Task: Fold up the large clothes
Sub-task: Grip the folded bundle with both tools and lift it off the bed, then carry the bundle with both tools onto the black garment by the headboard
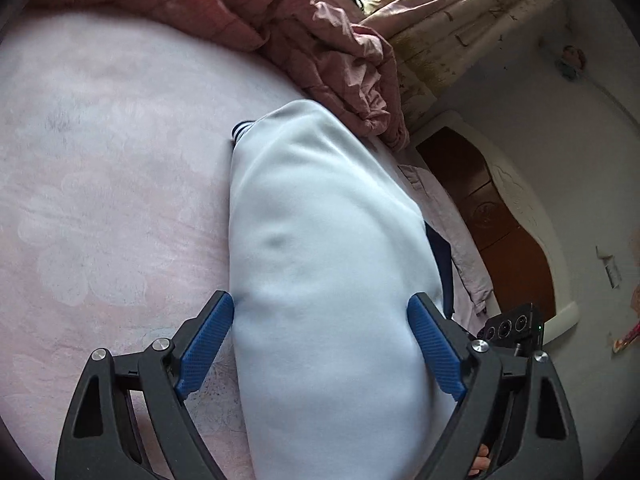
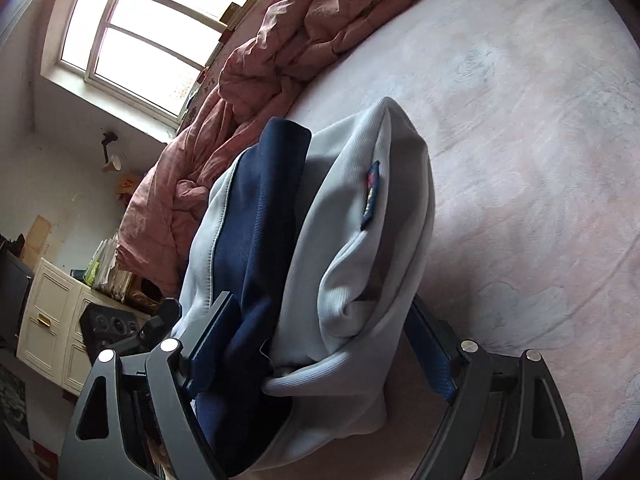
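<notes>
A light blue garment [image 1: 320,240] with navy parts lies folded into a long bundle on the pale pink bed [image 1: 100,160]. My left gripper [image 1: 322,320] is open, its blue pads [image 1: 208,344] on either side of the bundle's near end. In the right wrist view the same garment [image 2: 360,240] shows a navy panel [image 2: 256,240] and a small label [image 2: 370,196]. My right gripper [image 2: 320,332] is open and straddles the bunched near end; cloth hangs between and over its fingers.
A crumpled dusty-pink duvet [image 1: 280,20] lies along the far side of the bed, also in the right wrist view [image 2: 280,52]. A wooden headboard [image 1: 492,216] stands at the right. A window [image 2: 140,32] and white cabinets [image 2: 52,320] are beyond the bed.
</notes>
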Tool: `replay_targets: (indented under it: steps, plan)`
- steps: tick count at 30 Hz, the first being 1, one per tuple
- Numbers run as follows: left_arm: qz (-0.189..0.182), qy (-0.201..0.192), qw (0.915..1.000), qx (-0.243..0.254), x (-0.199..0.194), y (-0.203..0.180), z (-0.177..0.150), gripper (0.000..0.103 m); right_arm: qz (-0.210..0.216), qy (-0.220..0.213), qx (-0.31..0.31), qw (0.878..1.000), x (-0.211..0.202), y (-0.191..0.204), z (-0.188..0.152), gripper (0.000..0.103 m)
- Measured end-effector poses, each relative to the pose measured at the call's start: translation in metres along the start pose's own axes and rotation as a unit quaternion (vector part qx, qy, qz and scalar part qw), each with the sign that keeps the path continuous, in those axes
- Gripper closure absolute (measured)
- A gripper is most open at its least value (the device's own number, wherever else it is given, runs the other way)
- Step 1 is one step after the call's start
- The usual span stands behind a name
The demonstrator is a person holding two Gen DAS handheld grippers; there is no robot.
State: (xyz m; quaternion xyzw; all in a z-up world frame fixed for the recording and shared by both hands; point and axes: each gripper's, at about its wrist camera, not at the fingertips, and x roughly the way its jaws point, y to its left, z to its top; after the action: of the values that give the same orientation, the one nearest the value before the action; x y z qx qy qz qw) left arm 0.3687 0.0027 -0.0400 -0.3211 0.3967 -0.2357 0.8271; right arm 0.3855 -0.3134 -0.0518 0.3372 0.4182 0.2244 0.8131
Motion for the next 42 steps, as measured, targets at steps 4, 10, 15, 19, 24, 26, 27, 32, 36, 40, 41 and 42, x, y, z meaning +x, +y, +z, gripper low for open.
replay_targets:
  steps: [4, 10, 15, 19, 24, 26, 27, 32, 36, 40, 41, 42]
  plan:
    - [-0.008, 0.013, 0.9999, -0.008, 0.004, 0.000, -0.003, 0.015, 0.005, -0.008, -0.027, 1.000, -0.002, 0.014, -0.003, 0.017]
    - [0.024, 0.010, 0.9994, 0.024, 0.006, -0.012, -0.009, 0.014, -0.010, 0.003, -0.033, 0.999, 0.012, 0.014, -0.002, 0.013]
    - [-0.004, 0.040, 0.9989, -0.023, 0.013, 0.006, -0.008, 0.012, 0.025, 0.010, -0.001, 1.000, 0.018, 0.003, -0.002, 0.018]
    - [-0.027, 0.032, 0.9990, -0.019, 0.007, 0.004, -0.009, 0.031, 0.047, -0.012, -0.003, 0.999, 0.016, 0.004, -0.006, 0.036]
    - [-0.063, 0.010, 0.9979, 0.011, -0.011, -0.016, -0.011, 0.034, 0.066, -0.044, -0.057, 0.995, -0.004, 0.026, -0.010, 0.040]
    - [-0.063, 0.003, 0.9972, 0.039, -0.019, -0.033, -0.013, 0.034, 0.074, -0.048, -0.056, 0.995, -0.016, 0.029, -0.010, 0.040]
    - [-0.065, -0.002, 0.9967, 0.049, -0.023, -0.042, -0.015, 0.034, 0.075, -0.053, -0.055, 0.994, -0.023, 0.031, -0.010, 0.040]
    - [-0.093, -0.012, 0.9924, 0.080, -0.040, -0.098, -0.019, 0.034, 0.078, -0.082, -0.070, 0.991, -0.081, 0.048, -0.008, 0.040]
    - [-0.120, -0.014, 0.9859, 0.115, -0.039, -0.171, -0.028, 0.034, 0.062, -0.113, -0.079, 0.988, -0.157, 0.058, -0.001, 0.040]
    - [-0.178, 0.005, 0.9726, 0.150, -0.012, -0.261, -0.042, 0.034, 0.024, -0.166, -0.093, 0.981, -0.260, 0.058, 0.002, 0.040]
    - [-0.191, 0.013, 0.9691, 0.155, -0.002, -0.283, -0.046, 0.034, 0.014, -0.179, -0.093, 0.979, -0.287, 0.055, 0.003, 0.040]
    - [-0.205, 0.023, 0.9653, 0.160, 0.008, -0.305, -0.052, 0.034, 0.003, -0.193, -0.094, 0.977, -0.313, 0.051, 0.002, 0.040]
